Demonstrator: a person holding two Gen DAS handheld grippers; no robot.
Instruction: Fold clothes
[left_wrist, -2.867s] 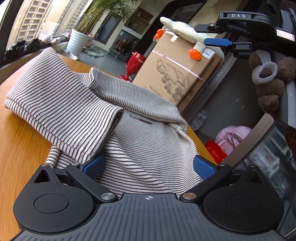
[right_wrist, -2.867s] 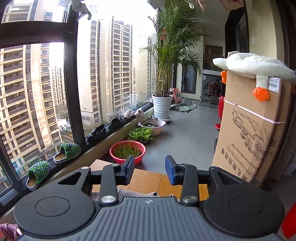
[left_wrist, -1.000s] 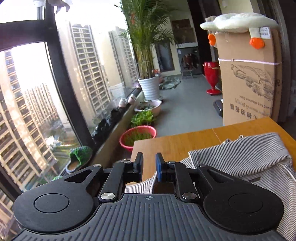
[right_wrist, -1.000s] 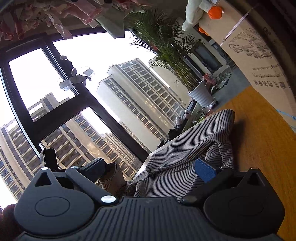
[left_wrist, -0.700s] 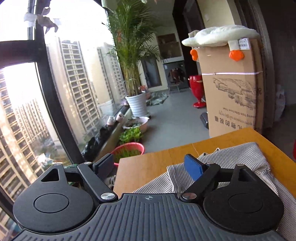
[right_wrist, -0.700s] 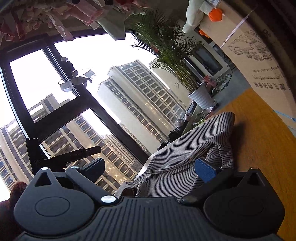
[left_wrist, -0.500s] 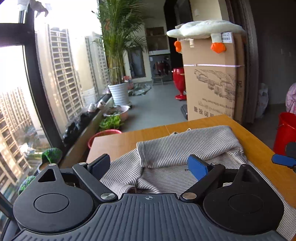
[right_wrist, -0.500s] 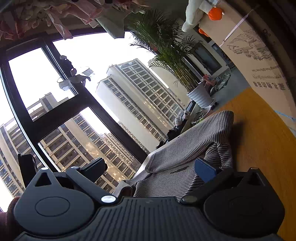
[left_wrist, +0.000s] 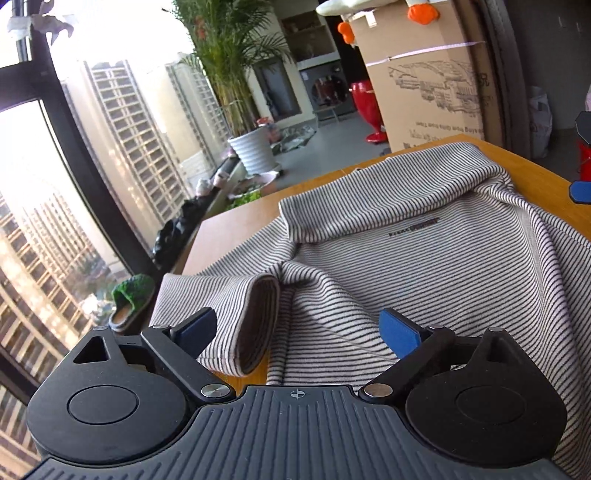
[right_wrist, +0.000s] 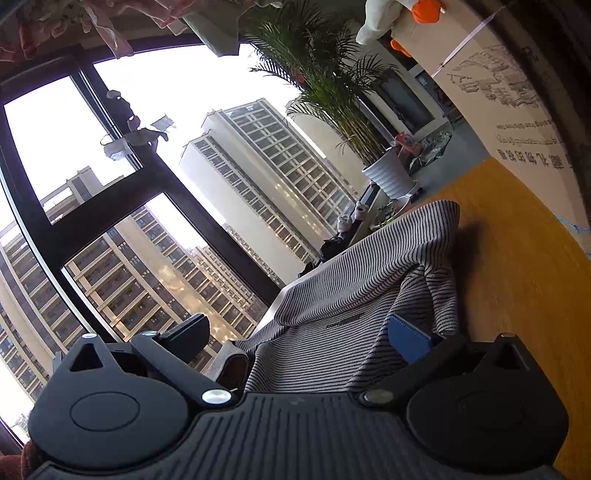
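My striped top (left_wrist: 424, 258) lies rumpled on the wooden table (left_wrist: 236, 225), only partly folded: one sleeve (left_wrist: 236, 314) doubled in at about eight o'clock, the body still to square up. My left gripper (left_wrist: 297, 328) hangs over it, jaws spread and empty. My right gripper (right_wrist: 299, 336) is likewise spread, holding nothing.
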